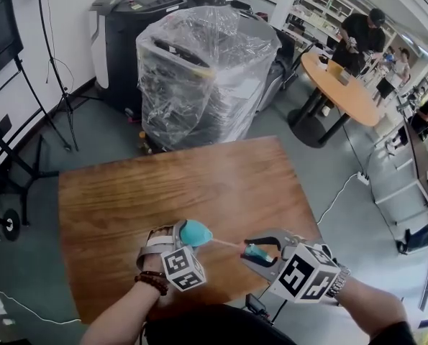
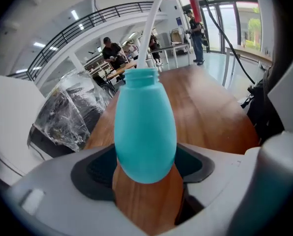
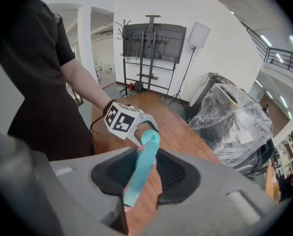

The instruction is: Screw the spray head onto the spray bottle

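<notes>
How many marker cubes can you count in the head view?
2. One cube rides on the left gripper; the other cube on the right gripper. None looks hidden.

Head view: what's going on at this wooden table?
A person holds a tool in each hand over the wooden table. The left tool grips a teal spray bottle; the right tool grips the spray head. Its white tube enters the bottle's open neck, but the head is not screwed on yet.

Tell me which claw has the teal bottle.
The left claw: it grips the rounded teal bottle. The right claw pinches the spray head instead.
</notes>
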Demonstrator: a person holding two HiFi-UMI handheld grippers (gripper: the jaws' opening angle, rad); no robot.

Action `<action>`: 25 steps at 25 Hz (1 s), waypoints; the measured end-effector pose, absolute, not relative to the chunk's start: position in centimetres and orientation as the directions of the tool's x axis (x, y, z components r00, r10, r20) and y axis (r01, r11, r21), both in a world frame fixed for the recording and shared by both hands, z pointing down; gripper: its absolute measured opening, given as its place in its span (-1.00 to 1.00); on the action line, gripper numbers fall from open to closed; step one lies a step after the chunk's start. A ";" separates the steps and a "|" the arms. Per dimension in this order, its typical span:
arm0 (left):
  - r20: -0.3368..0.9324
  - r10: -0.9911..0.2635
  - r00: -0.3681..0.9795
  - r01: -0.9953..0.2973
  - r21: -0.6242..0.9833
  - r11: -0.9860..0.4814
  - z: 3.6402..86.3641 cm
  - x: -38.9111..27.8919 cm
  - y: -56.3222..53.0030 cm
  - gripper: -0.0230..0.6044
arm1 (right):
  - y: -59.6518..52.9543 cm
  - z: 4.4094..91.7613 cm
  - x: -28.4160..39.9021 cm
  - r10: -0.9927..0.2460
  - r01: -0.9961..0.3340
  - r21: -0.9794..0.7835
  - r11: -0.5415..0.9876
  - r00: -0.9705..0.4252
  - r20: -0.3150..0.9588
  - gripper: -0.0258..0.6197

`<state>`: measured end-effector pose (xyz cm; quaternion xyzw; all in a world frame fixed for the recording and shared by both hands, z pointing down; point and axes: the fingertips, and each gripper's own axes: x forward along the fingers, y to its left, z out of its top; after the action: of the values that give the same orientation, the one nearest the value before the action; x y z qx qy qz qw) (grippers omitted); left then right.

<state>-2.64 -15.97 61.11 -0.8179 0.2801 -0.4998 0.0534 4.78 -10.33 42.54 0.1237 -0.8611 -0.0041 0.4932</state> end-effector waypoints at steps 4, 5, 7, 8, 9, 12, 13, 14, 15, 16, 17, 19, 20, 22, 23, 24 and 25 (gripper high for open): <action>0.803 -0.505 0.317 -0.319 -0.411 -0.854 59.6 -1.8 -14.8 0.32 | -10.3 43.8 3.9 -0.218 -0.142 0.171 0.975 -0.461 0.860 -0.55; 0.805 -0.505 0.312 -0.304 -0.419 -0.855 59.2 -1.6 -14.6 0.32 | -10.2 44.3 3.6 -0.219 -0.120 0.184 0.976 -0.456 0.862 -0.55; 0.809 -0.502 0.307 -0.284 -0.426 -0.859 58.5 -1.2 -14.2 0.32 | -10.0 45.1 3.1 -0.224 -0.071 0.215 0.974 -0.445 0.867 -0.55; 0.810 -0.501 0.305 -0.275 -0.428 -0.861 58.2 -1.0 -14.0 0.31 | -9.8 45.4 2.8 -0.228 -0.046 0.232 0.972 -0.439 0.869 -0.55; 0.811 -0.501 0.302 -0.268 -0.432 -0.861 58.0 -0.9 -13.9 0.31 | -9.7 45.7 2.6 -0.232 -0.020 0.249 0.968 -0.433 0.871 -0.55; 0.814 -0.501 0.293 -0.248 -0.442 -0.862 57.2 -0.4 -13.6 0.31 | -9.4 46.2 2.2 -0.248 0.056 0.297 0.953 -0.416 0.875 -0.55; 0.815 -0.501 0.290 -0.242 -0.444 -0.863 56.9 -0.3 -13.5 0.31 | -9.3 46.3 2.2 -0.256 0.080 0.314 0.946 -0.410 0.875 -0.55; 0.816 -0.502 0.287 -0.237 -0.447 -0.863 56.7 -0.2 -13.4 0.31 | -9.3 46.4 2.1 -0.266 0.102 0.332 0.938 -0.404 0.875 -0.55; 0.817 -0.503 0.283 -0.231 -0.450 -0.862 56.6 -0.1 -13.3 0.31 | -9.3 46.5 2.2 -0.277 0.123 0.350 0.929 -0.397 0.875 -0.55; 0.818 -0.503 0.280 -0.227 -0.453 -0.862 56.5 0.0 -13.2 0.30 | -9.3 46.6 2.2 -0.289 0.144 0.367 0.919 -0.389 0.875 -0.55; 0.818 -0.503 0.277 -0.225 -0.454 -0.862 56.4 0.0 -13.1 0.30 | -9.3 46.7 2.3 -0.300 0.165 0.383 0.909 -0.380 0.875 -0.55; 0.821 -0.502 0.272 -0.220 -0.454 -0.863 56.3 0.1 -13.0 0.30 | -9.3 46.9 2.5 -0.317 0.205 0.408 0.890 -0.364 0.876 -0.55; 0.823 -0.500 0.269 -0.215 -0.455 -0.864 56.2 0.1 -13.0 0.30 | -9.2 46.9 2.5 -0.324 0.224 0.417 0.881 -0.357 0.876 -0.55; 0.826 -0.499 0.263 -0.207 -0.457 -0.865 56.1 0.2 -12.9 0.30 | -9.1 47.0 2.6 -0.341 0.261 0.438 0.860 -0.344 0.875 -0.55; 0.826 -0.500 0.260 -0.205 -0.459 -0.864 56.0 0.2 -12.9 0.30 | -9.2 46.9 2.7 -0.351 0.281 0.449 0.848 -0.336 0.874 -0.55; 0.826 -0.501 0.257 -0.204 -0.460 -0.864 55.9 0.1 -13.0 0.30 | -9.2 46.7 2.7 -0.364 0.303 0.461 0.834 -0.325 0.873 -0.55; 0.828 -0.501 0.252 -0.204 -0.461 -0.864 55.8 0.1 -13.0 0.30 | -9.2 46.5 2.7 -0.378 0.329 0.472 0.818 -0.310 0.872 -0.55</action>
<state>0.13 -12.96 55.82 -0.7802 0.2258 -0.5685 0.1307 2.71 -9.21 46.53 0.0162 -0.7512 -0.3013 0.5871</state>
